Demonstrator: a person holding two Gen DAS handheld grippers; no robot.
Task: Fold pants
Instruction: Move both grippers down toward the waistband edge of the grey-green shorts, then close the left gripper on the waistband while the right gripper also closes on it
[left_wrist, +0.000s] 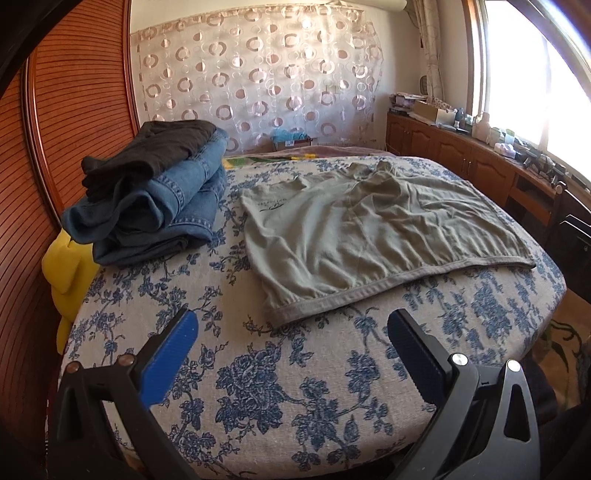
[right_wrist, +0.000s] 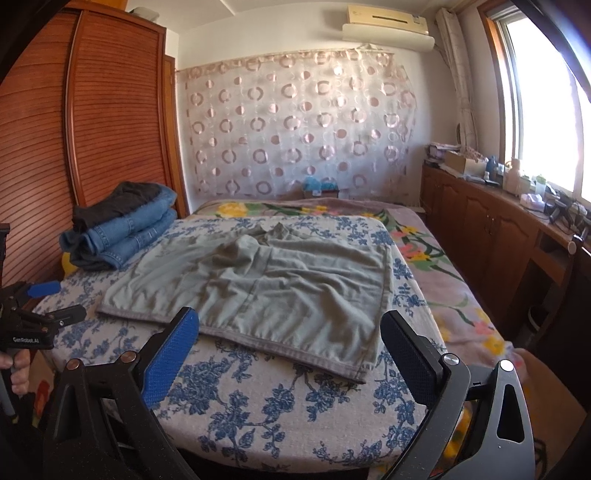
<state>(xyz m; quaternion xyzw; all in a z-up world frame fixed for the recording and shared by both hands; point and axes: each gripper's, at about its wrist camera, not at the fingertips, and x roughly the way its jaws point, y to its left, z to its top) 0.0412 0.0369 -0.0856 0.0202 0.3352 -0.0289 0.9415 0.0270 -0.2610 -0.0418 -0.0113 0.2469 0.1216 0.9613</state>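
Sunlight from the window at three o'clock is thrown across a bedroom in which a bed (right_wrist: 229, 417) covered with a blue-flowered spread is seen. At nine o'clock a wooden wardrobe (right_wrist: 110, 110) is stood against the wall, and beside it, at ten o'clock on the spread, a stack of folded clothes (left_wrist: 155, 192) is piled: two pairs of blue jeans can be counted, with one dark garment on top. At the centre one grey-green pair of pants (right_wrist: 258, 284) is spread flat but rumpled, its waistband nearest the cameras. Two grippers are counted. The left gripper (left_wrist: 291, 332) is held with its fingers apart just short of the waistband, gripping nothing; the right gripper (right_wrist: 290, 332) is likewise held apart, above the hem's near edge, gripping nothing. At three o'clock a low cabinet (right_wrist: 480, 221) crowded with small items is seen.

A poor fold is risked: if only the top layer is pinched, the lower one would be left behind, and the wrinkles at the middle would be trapped in the crease.
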